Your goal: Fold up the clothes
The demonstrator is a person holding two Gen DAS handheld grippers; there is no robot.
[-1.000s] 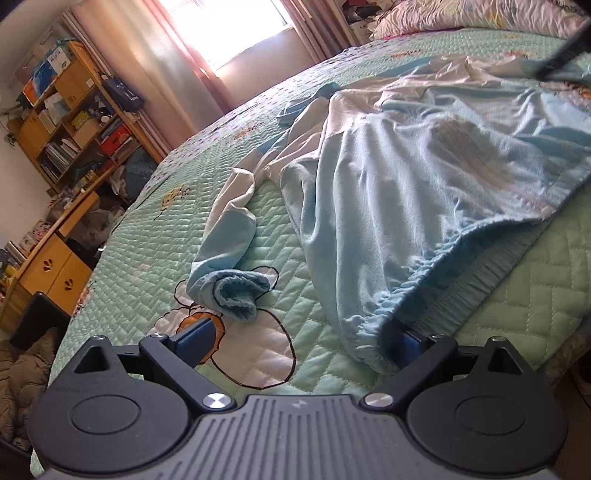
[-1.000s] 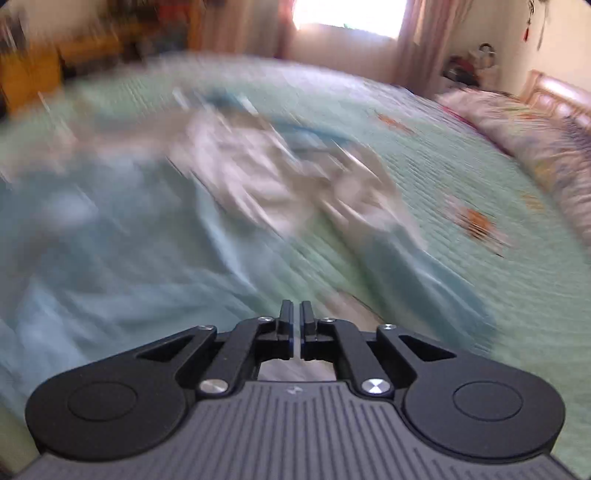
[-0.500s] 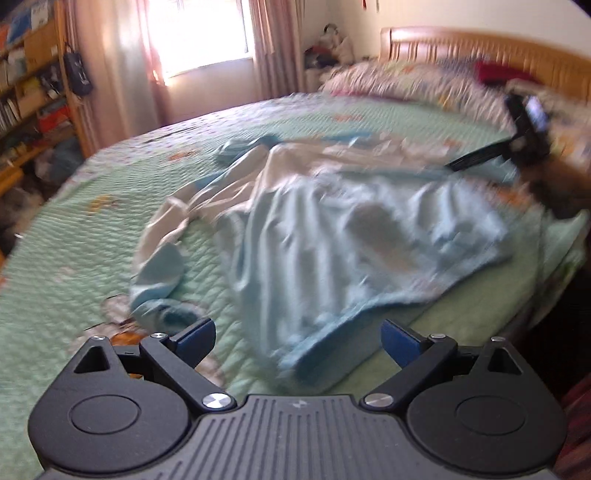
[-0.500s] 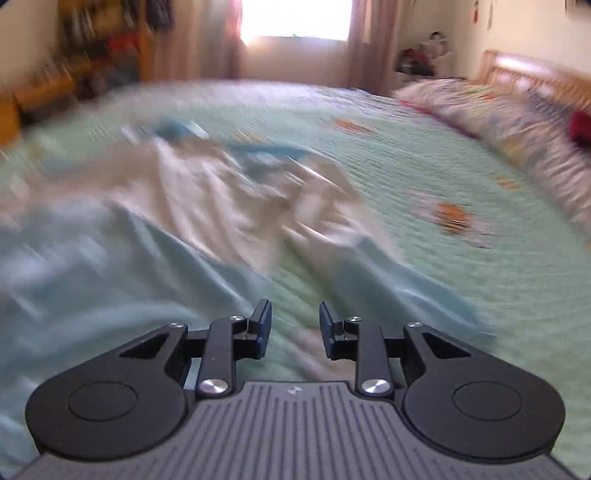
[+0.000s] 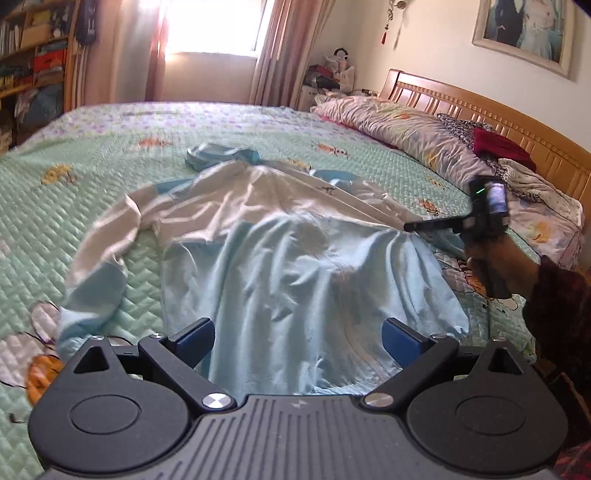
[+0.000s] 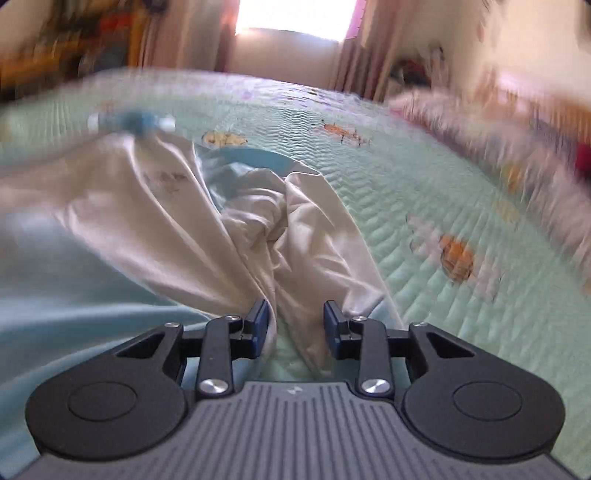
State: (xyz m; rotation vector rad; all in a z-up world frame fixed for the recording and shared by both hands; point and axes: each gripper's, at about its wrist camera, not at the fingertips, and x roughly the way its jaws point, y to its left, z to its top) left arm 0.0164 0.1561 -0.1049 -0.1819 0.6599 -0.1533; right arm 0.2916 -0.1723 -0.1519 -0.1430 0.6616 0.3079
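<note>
Your left tongs (image 5: 298,341) stand wide apart, with nothing pinched between the blue pads (image 5: 195,338). They hang just over the near hem of the top (image 5: 295,280), a light blue and white piece of clothing that lies spread out on the bed (image 5: 92,155).

Your right tongs (image 6: 295,325) have just been opening. The two pads stand a little apart now, and a white fold of the top (image 6: 291,258) lies loose between them. The left pad touches the cloth, but the pads do not squeeze it. In the left wrist view you can see those right tongs (image 5: 410,226) over the far right side of the top, with your right hand (image 5: 491,258) and a dark red sleeve (image 5: 554,306) behind them.

Near you the top is light blue. Further off it turns white. One long sleeve (image 5: 99,269) trails out to the left, down to a blue cuff. The blue collar (image 5: 218,155) lies at the far end, toward the window (image 5: 210,26).

Under it all is a green quilted bedspread with little cartoon pictures. Along the right side lies a flowery pillow (image 5: 406,129) against the wooden headboard (image 5: 480,107). Far off on the left stand bookshelves (image 5: 33,55), and pink curtains (image 5: 280,48) hang by the bright window. The right wrist view is blurry at its edges.
</note>
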